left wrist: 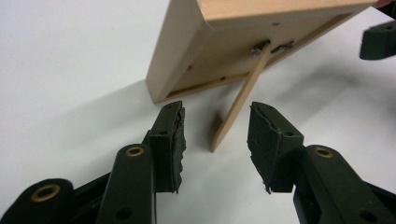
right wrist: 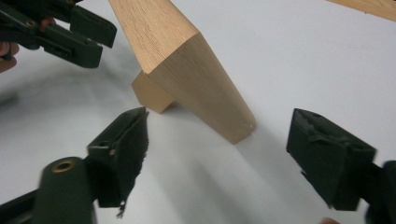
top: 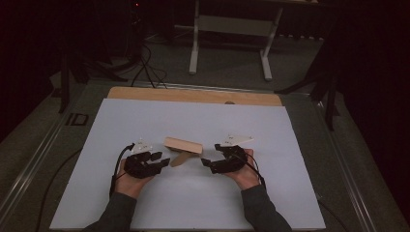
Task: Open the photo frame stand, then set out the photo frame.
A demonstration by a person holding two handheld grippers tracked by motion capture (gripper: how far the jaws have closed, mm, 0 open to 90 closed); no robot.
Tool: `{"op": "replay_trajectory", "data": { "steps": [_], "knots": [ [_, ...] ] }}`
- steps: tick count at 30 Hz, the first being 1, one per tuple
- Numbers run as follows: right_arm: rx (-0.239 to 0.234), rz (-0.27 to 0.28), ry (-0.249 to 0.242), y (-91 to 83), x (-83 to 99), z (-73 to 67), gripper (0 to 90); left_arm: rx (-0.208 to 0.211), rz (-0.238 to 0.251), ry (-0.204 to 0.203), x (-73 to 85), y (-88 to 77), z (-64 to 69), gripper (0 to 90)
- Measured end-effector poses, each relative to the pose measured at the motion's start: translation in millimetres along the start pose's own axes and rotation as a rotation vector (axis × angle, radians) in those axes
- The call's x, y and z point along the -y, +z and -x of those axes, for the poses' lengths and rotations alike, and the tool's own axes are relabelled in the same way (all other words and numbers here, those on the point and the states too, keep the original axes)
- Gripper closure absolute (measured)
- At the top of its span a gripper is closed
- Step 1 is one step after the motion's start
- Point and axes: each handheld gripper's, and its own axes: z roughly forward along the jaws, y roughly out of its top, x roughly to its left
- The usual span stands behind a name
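Jaws of both grippers stand apart and clamp nothing. On the left gripper (left wrist: 215,140) the 2 black pads (left wrist: 170,140) flank the free end of the thin wooden prop leg (left wrist: 239,100) without touching it. On the right gripper (right wrist: 217,158) the jaws gape wide around the near corner of the wooden picture frame (right wrist: 187,70), clear of the wood. This frame (top: 183,144) stands tilted on its edge at mid-sheet, braced by the prop leg hinged to its back, between the left gripper (top: 163,159) and the right gripper (top: 209,163). Underneath lies a white sheet (top: 193,203) covering the wooden table (top: 193,95).
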Motion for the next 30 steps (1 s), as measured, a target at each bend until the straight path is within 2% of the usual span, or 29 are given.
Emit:
{"op": "replay_trajectory", "data": {
  "steps": [5,11,18,25,26,30],
  "knots": [
    [-0.005,-0.001,0.005,-1.3,0.3,3.0,15.6,-0.010,0.011,-0.011,-0.3,-2.9,-2.7,55.4],
    [0.011,-0.005,-0.002,-4.6,0.6,6.4,14.0,-0.017,0.024,-0.030,-1.1,-4.7,-5.6,57.8],
    [0.033,0.005,0.021,-6.8,0.6,11.7,15.5,-0.022,0.018,-0.019,-1.9,-4.6,-3.6,62.8],
    [0.071,0.041,0.030,-10.8,-0.8,12.5,22.6,-0.029,0.011,-0.005,-4.0,-3.0,-1.3,65.7],
    [0.093,0.052,0.035,-12.3,-1.0,13.2,27.8,-0.025,0.008,0.000,-4.0,-2.1,-1.1,66.3],
    [0.112,0.066,0.042,-13.6,-0.9,11.7,36.1,-0.026,0.008,0.002,-4.7,-0.3,-0.5,68.7]
  ]
}}
